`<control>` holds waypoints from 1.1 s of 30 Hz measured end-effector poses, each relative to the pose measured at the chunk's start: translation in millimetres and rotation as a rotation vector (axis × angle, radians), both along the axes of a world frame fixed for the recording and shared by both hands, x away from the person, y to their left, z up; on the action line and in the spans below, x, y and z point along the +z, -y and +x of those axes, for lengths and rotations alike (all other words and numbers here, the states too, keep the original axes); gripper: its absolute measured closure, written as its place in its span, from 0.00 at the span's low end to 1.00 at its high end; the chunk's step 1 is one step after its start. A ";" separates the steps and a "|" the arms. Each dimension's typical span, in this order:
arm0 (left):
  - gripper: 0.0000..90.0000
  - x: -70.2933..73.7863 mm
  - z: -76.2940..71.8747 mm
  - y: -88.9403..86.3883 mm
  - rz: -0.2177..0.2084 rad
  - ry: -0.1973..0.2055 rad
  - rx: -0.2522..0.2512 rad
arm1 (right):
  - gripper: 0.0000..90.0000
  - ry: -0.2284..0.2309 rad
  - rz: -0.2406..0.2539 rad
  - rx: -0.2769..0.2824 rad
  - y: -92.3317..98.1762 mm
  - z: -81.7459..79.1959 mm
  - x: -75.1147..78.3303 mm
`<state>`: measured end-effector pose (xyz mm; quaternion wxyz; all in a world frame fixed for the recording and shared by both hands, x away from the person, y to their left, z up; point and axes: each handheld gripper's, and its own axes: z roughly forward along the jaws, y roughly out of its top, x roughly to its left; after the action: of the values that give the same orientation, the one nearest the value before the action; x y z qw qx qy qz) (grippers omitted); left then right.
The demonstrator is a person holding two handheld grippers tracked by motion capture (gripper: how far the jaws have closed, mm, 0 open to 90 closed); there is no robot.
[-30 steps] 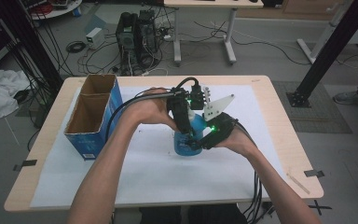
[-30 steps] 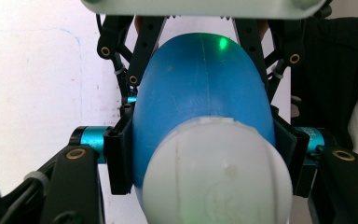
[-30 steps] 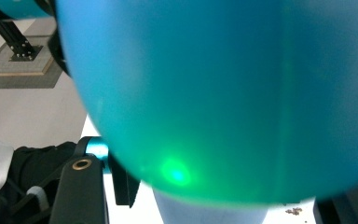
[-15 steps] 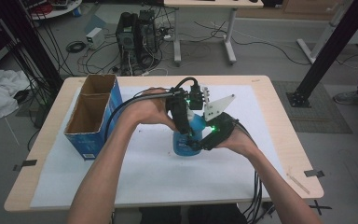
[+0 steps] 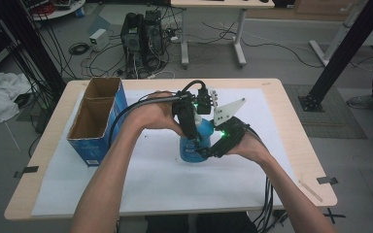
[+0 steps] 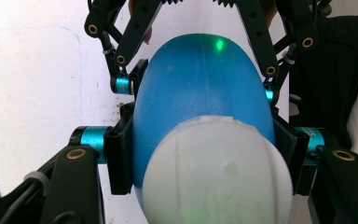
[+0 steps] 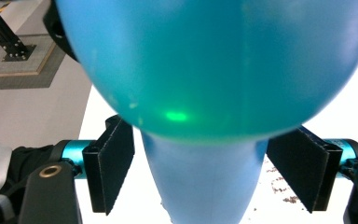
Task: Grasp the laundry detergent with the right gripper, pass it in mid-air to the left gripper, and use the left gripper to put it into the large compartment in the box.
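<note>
A blue plastic bottle (image 5: 195, 141) with a white cap (image 6: 214, 182) stands on the white sheet between both hands. My left gripper (image 5: 189, 124) is shut on its upper body just below the cap; in the left gripper view both pads (image 6: 120, 156) press the blue sides (image 6: 200, 93). My right gripper (image 5: 210, 149) reaches in low from the right. Its jaws have just been opening. In the right gripper view its pads (image 7: 109, 163) stand clear on either side of a narrower blue part (image 7: 200, 177), with a gap on each side.
A tall blue cardboard box (image 5: 97, 121) with an open top stands at the table's left. A white paper sheet (image 5: 145, 184) covers most of the wooden table (image 5: 301, 160). Cables trail from both grippers toward the near edge.
</note>
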<state>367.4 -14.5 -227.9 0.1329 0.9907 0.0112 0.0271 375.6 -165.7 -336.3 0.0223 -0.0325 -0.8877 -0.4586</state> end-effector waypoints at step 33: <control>0.42 6.8 3.0 -12.3 -0.011 0.005 0.032 | 0.14 0.019 -0.058 -0.102 11.1 -0.5 -0.2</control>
<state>370.4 -2.2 -221.2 0.1377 0.9896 0.0269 0.0318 375.1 -176.8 -336.5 -0.0107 -0.0742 -0.8979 -0.4337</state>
